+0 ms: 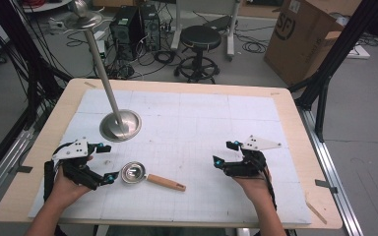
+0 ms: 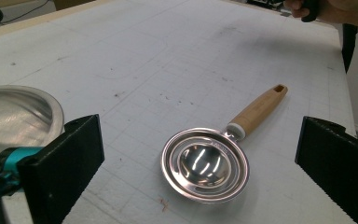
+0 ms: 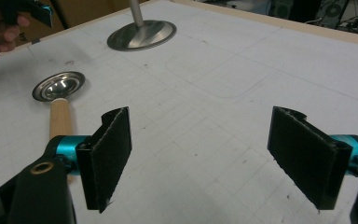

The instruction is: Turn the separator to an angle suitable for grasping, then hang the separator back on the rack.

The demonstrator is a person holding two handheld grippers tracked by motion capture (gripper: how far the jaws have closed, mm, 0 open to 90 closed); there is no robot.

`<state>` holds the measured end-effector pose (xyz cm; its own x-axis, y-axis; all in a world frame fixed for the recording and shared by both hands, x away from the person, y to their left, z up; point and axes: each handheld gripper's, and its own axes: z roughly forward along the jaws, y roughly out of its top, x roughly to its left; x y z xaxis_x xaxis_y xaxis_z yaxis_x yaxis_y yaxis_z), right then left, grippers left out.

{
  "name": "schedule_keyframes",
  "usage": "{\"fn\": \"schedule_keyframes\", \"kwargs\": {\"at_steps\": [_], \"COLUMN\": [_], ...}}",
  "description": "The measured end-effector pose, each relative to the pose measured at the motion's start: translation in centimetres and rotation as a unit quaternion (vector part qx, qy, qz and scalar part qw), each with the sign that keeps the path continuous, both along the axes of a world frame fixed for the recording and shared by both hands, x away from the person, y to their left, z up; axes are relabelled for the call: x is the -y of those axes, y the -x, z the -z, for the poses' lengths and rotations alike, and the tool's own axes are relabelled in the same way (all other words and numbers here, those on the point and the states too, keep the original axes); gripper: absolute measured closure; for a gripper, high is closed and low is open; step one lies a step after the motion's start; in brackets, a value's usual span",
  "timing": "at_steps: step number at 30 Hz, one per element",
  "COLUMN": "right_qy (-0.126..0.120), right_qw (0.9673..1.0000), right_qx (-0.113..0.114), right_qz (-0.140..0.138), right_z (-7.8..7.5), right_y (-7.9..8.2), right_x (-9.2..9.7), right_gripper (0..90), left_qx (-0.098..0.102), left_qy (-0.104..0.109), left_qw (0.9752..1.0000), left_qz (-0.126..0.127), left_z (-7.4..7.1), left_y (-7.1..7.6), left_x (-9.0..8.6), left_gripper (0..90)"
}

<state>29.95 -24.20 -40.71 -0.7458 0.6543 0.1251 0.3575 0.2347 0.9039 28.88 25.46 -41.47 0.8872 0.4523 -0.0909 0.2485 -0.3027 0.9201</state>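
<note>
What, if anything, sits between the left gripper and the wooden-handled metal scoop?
Nothing visible. The left gripper is open, and the scoop lies on bare mat just ahead of its jaws. The metal stand's base sits off to the side.

Shiny metal strainer spoon (image 1: pixel 134 173) with wooden handle (image 1: pixel 166 182), flat on the white mat (image 1: pixel 202 123), bowl up.

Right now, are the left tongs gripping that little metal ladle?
No: the left tongs stand wide open, and the ladle lies untouched on the mat between them.
</note>
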Motion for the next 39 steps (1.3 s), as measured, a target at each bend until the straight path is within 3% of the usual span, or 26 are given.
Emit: {"fn": "schedule_keyframes", "kwargs": {"at_steps": [12, 19, 25, 30, 32, 36, 39], "right_qy": [-0.004, -0.003, -0.004, -0.007, -0.005, -0.005, -0.003], "right_qw": [0.9999, 0.9999, 0.9999, 0.9999, 0.9999, 1.0, 1.0], "right_qx": [0.004, 0.006, 0.005, 0.005, 0.006, 0.003, 0.003], "right_qz": [0.013, 0.009, 0.01, 0.009, 0.008, 0.006, 0.003], "right_z": [0.1, 0.0, -0.1, -0.1, 0.0, 0.0, 0.1], "right_y": [0.0, -0.2, -0.1, -0.2, -0.2, -0.3, -0.3], "right_x": [0.8, 0.4, 0.5, 0.4, 0.4, 0.3, 0.1], "right_gripper": [19.8, 19.8, 19.9, 20.0, 20.0, 20.1, 20.1], "left_qx": [-0.001, -0.002, -0.004, -0.015, -0.021, -0.023, -0.022], "left_qy": [-0.006, -0.033, -0.066, -0.098, -0.115, -0.133, -0.144], "left_qw": [0.9997, 0.9984, 0.9951, 0.991, 0.988, 0.9852, 0.9824], "left_qz": [0.022, 0.045, 0.073, 0.09, 0.101, 0.107, 0.118], "left_z": [-0.2, -0.5, -0.9, -0.6, -0.5, -0.6, -0.7], "left_y": [-0.1, 0.1, -0.2, -0.8, -1.1, -1.3, -1.5], "left_x": [1.1, 2.8, 5.1, 6.8, 7.4, 8.1, 8.8], "left_gripper": [1.7, 1.7, 1.7, 2.9, 4.3, 4.4, 12.0]}}
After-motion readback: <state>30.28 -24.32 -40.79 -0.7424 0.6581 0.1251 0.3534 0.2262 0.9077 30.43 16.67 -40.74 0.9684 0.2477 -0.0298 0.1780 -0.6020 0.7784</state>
